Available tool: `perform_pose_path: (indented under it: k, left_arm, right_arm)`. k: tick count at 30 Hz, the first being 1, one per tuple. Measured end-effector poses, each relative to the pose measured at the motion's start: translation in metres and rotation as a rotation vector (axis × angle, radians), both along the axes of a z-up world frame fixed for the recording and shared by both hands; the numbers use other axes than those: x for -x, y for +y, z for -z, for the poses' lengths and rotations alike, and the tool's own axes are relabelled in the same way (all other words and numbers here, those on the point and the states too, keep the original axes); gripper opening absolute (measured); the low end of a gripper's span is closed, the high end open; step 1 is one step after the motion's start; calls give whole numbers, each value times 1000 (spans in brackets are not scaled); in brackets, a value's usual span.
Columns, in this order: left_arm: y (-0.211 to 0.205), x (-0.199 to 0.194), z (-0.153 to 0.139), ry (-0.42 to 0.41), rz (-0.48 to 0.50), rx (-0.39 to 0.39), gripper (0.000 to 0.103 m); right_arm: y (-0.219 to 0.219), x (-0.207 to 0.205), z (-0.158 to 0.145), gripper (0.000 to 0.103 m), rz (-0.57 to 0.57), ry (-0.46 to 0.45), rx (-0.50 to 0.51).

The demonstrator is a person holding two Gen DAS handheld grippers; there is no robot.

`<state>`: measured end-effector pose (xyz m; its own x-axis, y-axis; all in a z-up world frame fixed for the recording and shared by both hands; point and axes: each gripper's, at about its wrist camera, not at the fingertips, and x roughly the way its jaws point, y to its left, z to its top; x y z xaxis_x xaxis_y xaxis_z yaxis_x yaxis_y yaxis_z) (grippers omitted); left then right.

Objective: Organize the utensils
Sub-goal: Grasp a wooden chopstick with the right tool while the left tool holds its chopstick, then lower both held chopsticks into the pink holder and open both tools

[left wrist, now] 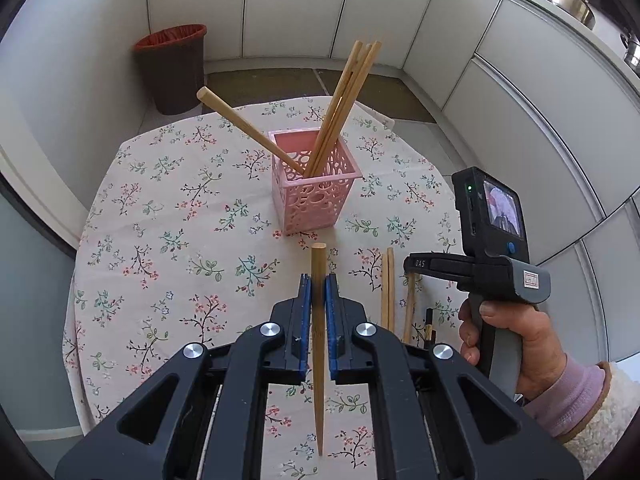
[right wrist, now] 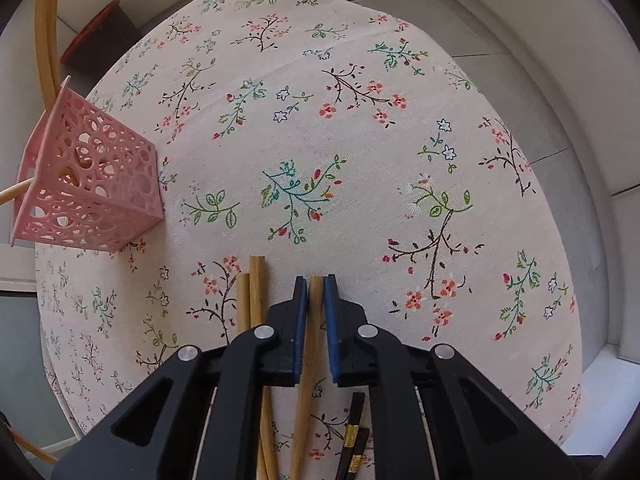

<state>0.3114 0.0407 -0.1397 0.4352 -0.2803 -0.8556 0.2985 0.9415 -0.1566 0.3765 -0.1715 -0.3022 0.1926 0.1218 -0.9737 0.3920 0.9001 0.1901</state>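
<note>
Left claw point(left wrist: 319, 280) clamped on one wooden chopstick point(left wrist: 318, 344), blunt end poking past the tips, point toward the camera, held clear above the floral cloth point(left wrist: 168, 216). Ahead of it: pink holder point(left wrist: 314, 196) upright, four chopsticks point(left wrist: 344, 104) inside, one leaning left, three leaning right. Bin point(left wrist: 172, 68) on the floor beyond the table, far left. Right of the claw: two loose chopsticks point(left wrist: 387, 292) flat on the cloth. Right claw point(right wrist: 317, 280) pinched shut on another chopstick point(right wrist: 312, 320) lying on the cloth. Just left of it, that loose pair point(right wrist: 250, 296); holder point(right wrist: 92, 184) further left. Under the claw body, black chopsticks point(right wrist: 354, 428) with gold bands.
</note>
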Motion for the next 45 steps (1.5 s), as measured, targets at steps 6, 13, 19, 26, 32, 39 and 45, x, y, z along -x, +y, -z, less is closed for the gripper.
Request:
perform_pose_path:
  k: [6,13,19,26,32,39,45]
  left_arm:
    - [7,17,-14,-31,0,12,6]
    - [15,60,-41,-105,-3,49,6]
    - [17,86,-71,-195,-24,63,6]
    - [11,72,-120,-286,-45,41,6]
    - [3,43,-170,-392,-67,46,6]
    - [-4,-7,-186,-451,-118,70,6]
    - [-10,-54,-150,-413,-137,43,6]
  right_arm:
    - [-6,41,-46,8,-18,-245,-84]
    - [-14,116,-139,8,-158,-523,-100]
    - [-11,160,-204,8,-255,-704,-49]
    - [2,158,-281,8,-311,-875,101]
    - [5,124,-337,8,-308,-989,117]
    - [19,87,-351,8,-323,-1047,125]
    - [26,44,-315,8,-323,-1011,106]
